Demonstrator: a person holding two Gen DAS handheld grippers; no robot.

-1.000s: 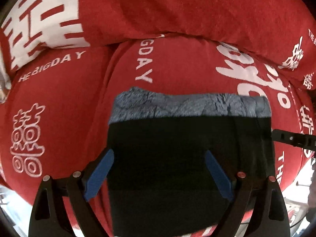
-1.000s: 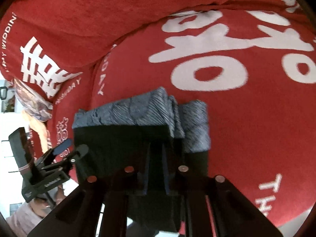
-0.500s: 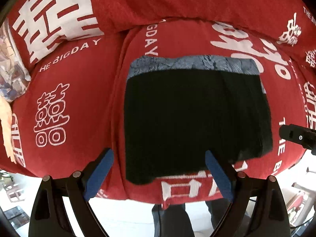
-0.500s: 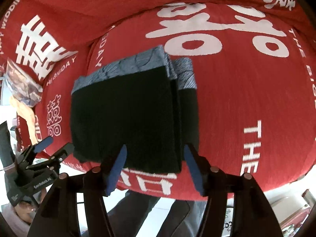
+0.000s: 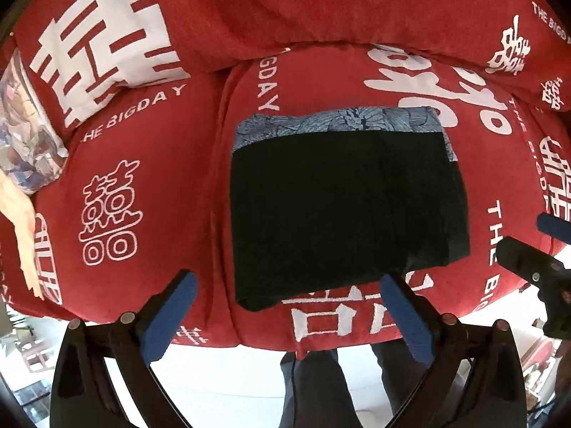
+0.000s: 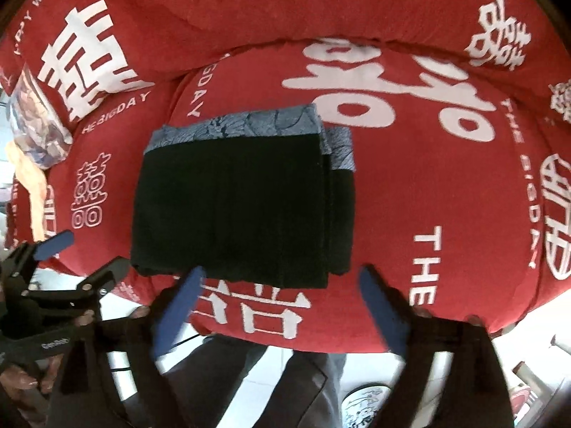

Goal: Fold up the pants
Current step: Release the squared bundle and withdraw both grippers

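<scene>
Lying folded, soft, limp: pants (image 5: 342,207) on red cushion (image 5: 150,185); gripping near hem. Left gripper (image 5: 285,310), right gripper (image 6: 282,306) both opening wide, holding nothing.

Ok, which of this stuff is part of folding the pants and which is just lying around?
Part of the job:
pants, folded flat
left claw, jaws opening, nothing between
right claw, jaws opening, nothing between

Lying about:
red cushion under the pants
patterned cloth at the edge

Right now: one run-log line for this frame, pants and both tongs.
pants: folded, flat on red cushion | left tongs: opening, nothing between | right tongs: opening, nothing between
</scene>
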